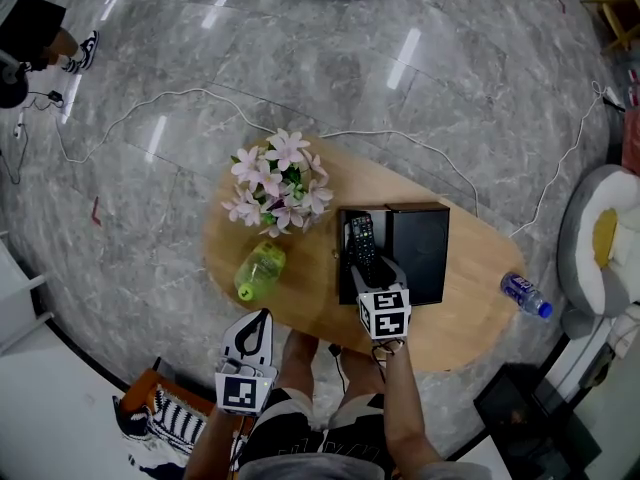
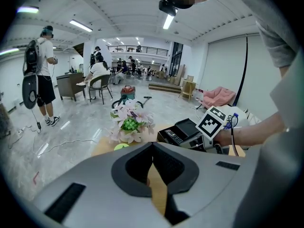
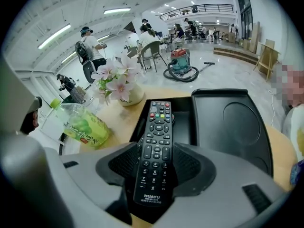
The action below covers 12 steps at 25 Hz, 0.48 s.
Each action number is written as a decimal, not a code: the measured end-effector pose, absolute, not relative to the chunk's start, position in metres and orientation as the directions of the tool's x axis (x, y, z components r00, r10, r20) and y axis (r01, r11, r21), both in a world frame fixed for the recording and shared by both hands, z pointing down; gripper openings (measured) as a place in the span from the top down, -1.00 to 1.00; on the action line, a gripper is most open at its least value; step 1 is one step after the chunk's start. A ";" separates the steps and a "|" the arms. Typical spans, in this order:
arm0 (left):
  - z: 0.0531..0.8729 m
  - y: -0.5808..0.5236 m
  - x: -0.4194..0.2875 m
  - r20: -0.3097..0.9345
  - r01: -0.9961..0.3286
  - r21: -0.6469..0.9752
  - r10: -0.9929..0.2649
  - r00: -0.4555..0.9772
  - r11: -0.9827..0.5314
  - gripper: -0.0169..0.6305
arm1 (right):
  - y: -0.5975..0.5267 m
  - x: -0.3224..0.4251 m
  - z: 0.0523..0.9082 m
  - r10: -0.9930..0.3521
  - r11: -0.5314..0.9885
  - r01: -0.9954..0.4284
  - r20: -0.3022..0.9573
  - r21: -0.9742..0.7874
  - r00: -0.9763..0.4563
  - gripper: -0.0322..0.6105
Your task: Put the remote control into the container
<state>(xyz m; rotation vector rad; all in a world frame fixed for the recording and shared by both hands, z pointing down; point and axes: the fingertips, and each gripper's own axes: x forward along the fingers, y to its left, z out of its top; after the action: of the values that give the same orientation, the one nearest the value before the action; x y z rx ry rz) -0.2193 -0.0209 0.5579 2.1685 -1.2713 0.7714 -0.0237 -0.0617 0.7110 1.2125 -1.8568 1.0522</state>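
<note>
Right gripper [image 1: 372, 266] first: jaws closed on the 1 remote control [image 3: 156, 160], pads pinching its long sides round the lower half, button side up. Remote's top end pokes fwd over the open left part of the 1 black container [image 1: 418, 243]; we can't tell if it touches the bottom. Right part of the container is a flat black panel w/ a round dent. Left gripper [image 2: 152, 148]: jaws fully together, nothing betw them. It hangs off the near edge of the table [image 1: 450, 318], well apart from the container.

Rest of the count on the table: 1 bunch of pink flowers [image 1: 278, 180] in a pot, 1 green bottle [image 1: 259, 270] lying on its side just beside them. 1 blue-label bottle [image 1: 525, 295] lies just off the table's right end, on the floor as far as we can tell. 1 white cable [image 1: 180, 96] snakes across the floor behind.

View diffs: only the head view gives us both grippers + the whole oval table at once. Right gripper view is the one showing the remote's buttons and the grip up close, plus a vacuum [image 3: 180, 63] on the floor further back. Left gripper view shows the right gripper's marker cube from the side, and ppl standing and sitting way back in the hall.
</note>
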 end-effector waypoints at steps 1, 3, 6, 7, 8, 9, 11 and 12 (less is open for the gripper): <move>0.558 -0.020 -0.219 0.690 -0.891 0.140 -0.603 0.401 -0.433 0.92 | -0.060 -0.024 0.710 -0.391 0.242 -0.934 0.855 -0.262 -0.341 0.21; 0.557 -0.020 -0.218 0.686 -0.890 0.138 -0.606 0.402 -0.434 0.92 | -0.057 -0.023 0.707 -0.391 0.241 -0.934 0.854 -0.265 -0.344 0.21; 0.555 -0.018 -0.214 0.681 -0.887 0.138 -0.608 0.409 -0.442 0.92 | -0.053 -0.021 0.707 -0.394 0.235 -0.934 0.852 -0.268 -0.344 0.21; 0.554 -0.019 -0.212 0.679 -0.885 0.138 -0.608 0.412 -0.445 0.92 | -0.053 -0.020 0.708 -0.396 0.233 -0.935 0.852 -0.269 -0.343 0.21; 0.553 -0.019 -0.211 0.678 -0.883 0.138 -0.607 0.415 -0.449 0.92 | -0.053 -0.018 0.708 -0.399 0.231 -0.935 0.850 -0.268 -0.343 0.21; 0.553 -0.019 -0.209 0.676 -0.882 0.138 -0.608 0.416 -0.451 0.92 | -0.054 -0.018 0.709 -0.403 0.229 -0.936 0.849 -0.268 -0.342 0.21; 0.554 -0.016 -0.209 0.676 -0.884 0.140 -0.609 0.415 -0.446 0.92 | -0.055 -0.017 0.707 -0.411 0.225 -0.936 0.845 -0.269 -0.341 0.21; 0.553 -0.015 -0.210 0.676 -0.884 0.138 -0.610 0.414 -0.446 0.92 | -0.055 -0.017 0.705 -0.414 0.225 -0.937 0.844 -0.269 -0.341 0.21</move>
<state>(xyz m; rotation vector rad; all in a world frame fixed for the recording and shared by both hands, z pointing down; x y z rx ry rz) -0.2095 -0.0151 0.5533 2.1924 -1.2679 0.7577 -0.0168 -0.0548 0.7055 1.2437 -1.8697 1.0594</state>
